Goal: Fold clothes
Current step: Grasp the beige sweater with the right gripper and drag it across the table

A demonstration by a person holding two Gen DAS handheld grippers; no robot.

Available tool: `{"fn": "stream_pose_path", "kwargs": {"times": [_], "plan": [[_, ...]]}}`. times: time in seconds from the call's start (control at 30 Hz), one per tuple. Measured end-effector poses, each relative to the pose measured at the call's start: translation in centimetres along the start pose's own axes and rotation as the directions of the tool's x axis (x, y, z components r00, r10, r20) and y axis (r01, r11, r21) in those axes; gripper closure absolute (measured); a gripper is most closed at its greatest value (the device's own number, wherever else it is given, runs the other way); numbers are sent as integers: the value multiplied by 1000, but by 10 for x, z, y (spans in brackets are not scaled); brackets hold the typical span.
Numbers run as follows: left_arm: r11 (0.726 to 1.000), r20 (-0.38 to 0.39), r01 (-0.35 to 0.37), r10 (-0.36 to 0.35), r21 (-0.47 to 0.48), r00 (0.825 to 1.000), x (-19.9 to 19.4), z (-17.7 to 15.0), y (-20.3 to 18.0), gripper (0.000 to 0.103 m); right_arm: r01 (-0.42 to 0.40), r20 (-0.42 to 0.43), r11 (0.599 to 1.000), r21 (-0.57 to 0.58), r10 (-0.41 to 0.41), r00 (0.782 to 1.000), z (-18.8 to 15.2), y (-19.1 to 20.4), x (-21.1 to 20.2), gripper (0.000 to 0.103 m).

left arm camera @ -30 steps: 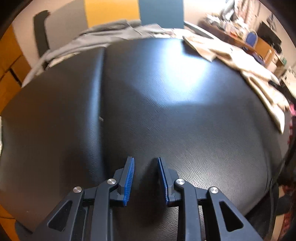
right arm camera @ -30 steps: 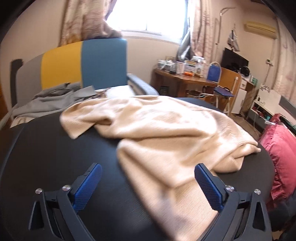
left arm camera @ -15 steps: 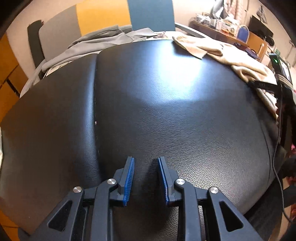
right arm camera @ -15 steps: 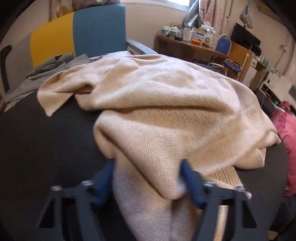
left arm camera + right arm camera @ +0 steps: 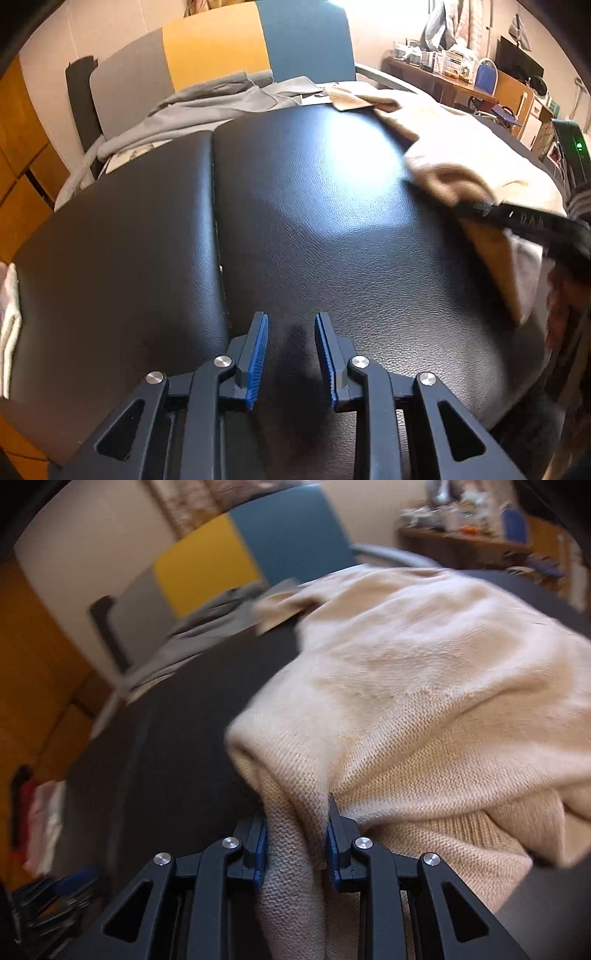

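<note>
Sweater [image 5: 424, 686] on table [image 5: 314, 229], right side

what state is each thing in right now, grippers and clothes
right gripper: shut on a bunched fold of the beige sweater
left gripper: open, nothing between its pads, over bare black surface
beige sweater: crumpled, unfolded, one fold pinched
grey garment: heaped, unfolded, at the far edge by the chair
black padded surface: mostly bare on the left half

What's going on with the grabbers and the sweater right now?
Right gripper shut on the sweater, bunched fold pinched. Left gripper empty, fingers apart over bare black table. Nothing in the way.
</note>
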State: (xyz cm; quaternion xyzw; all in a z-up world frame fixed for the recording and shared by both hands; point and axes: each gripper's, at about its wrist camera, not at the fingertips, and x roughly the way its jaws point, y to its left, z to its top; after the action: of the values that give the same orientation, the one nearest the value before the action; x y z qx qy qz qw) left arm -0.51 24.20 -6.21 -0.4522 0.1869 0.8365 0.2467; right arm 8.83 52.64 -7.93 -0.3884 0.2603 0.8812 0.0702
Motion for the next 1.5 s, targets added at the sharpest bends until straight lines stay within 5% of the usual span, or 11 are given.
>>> {"fn": "stream_pose_path", "kwargs": {"times": [0.17, 0.33, 0.47, 0.6, 0.83, 0.9, 1.0, 1.1, 1.27, 1.37, 1.5], "plan": [[998, -9, 4, -5, -60, 1000, 6, 13, 17, 77, -172, -34, 985, 4, 172, 985, -38, 57, 12, 77], [993, -8, 97, -97, -71, 995, 2, 9, 9, 77, -214, 14, 976, -53, 215, 977, -68, 83, -11, 54], [976, -18, 217, -217, -14, 976, 2, 10, -11, 77, -55, 195, 996, -76, 69, 978, -69, 66, -64, 21], [969, -32, 235, -233, 81, 972, -2, 8, -47, 74, 185, 283, 981, -61, -161, 946, -70, 32, -102, 17], [988, 21, 60, -64, 140, 998, 12, 27, -48, 74, 407, 158, 913, -26, -398, 904, -77, -17, -102, 17], [987, 23, 110, -113, 119, 993, 18, 31, -37, 74, 452, 113, 892, -21, -447, 887, -80, -29, -100, 16], [956, -35, 261, -259, 132, 965, 26, 34, -31, 71, 388, 103, 920, 61, -392, 914, -89, -49, -97, 10], [925, -25, 343, -344, 163, 939, 19, 39, -34, 70, 410, 100, 911, 47, -412, 905, -87, -44, -93, 5], [818, -10, 487, -509, 306, 861, -8, 45, -46, 60, 401, 113, 915, 51, -404, 908, -84, -46, -90, 2], [771, -37, 434, -473, 465, 880, -14, 38, -75, 59, 394, 117, 918, 51, -397, 910, -86, -46, -89, 0], [691, -26, 226, -287, 686, 958, 3, 23, -111, 59, 388, 119, 920, 53, -392, 912, -84, -52, -91, 0]]}}
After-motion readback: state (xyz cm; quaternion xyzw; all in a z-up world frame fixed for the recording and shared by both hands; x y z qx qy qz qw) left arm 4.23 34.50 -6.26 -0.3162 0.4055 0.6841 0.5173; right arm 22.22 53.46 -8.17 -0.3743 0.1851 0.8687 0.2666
